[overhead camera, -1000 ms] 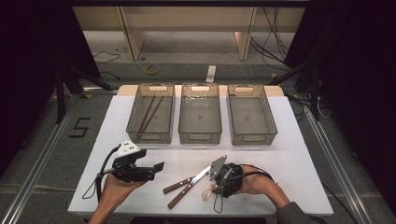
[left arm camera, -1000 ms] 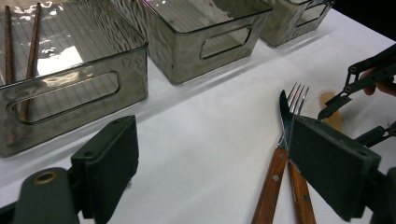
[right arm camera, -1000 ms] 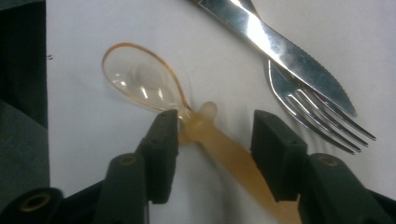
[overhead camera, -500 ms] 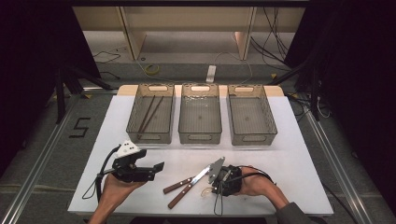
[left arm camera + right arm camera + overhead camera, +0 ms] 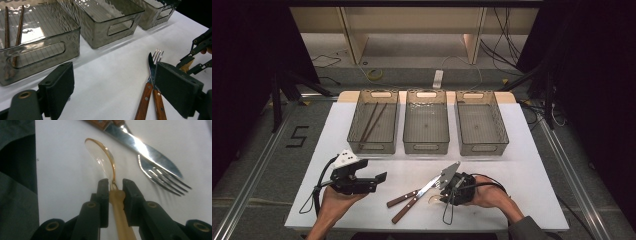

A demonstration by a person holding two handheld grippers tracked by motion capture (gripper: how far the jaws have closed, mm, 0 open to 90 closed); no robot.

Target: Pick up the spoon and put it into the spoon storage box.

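High view. Your right tongs sit low on the white table, near its front edge, closed on a translucent amber spoon. At this range the spoon is a pale smear beside the tongs; its shape is hard to make out. Just to its left lie a knife and a fork with brown wooden handles, close together and slanting toward the back right. Your left tongs are held above the table at front left, jaws wide apart and holding nothing. Three smoky clear bins stand in a row at the back; the left bin contains two dark chopsticks.

Left gripper view. Your left tongs stand wide, with bare table between the pads. The knife and fork lie at right, their handles cut off by the bottom edge and partly hidden behind the right pad. The chopsticks show through the nearest bin's wall, blurred by its ripples.

Right gripper view. Your right tongs grip the spoon at the neck, where the handle meets the bowl. The bowl is clear with an amber rim, lying on the table; the handle is opaque yellowish and runs out of frame. The knife and fork lie just beside it, handles cut off at the top edge.
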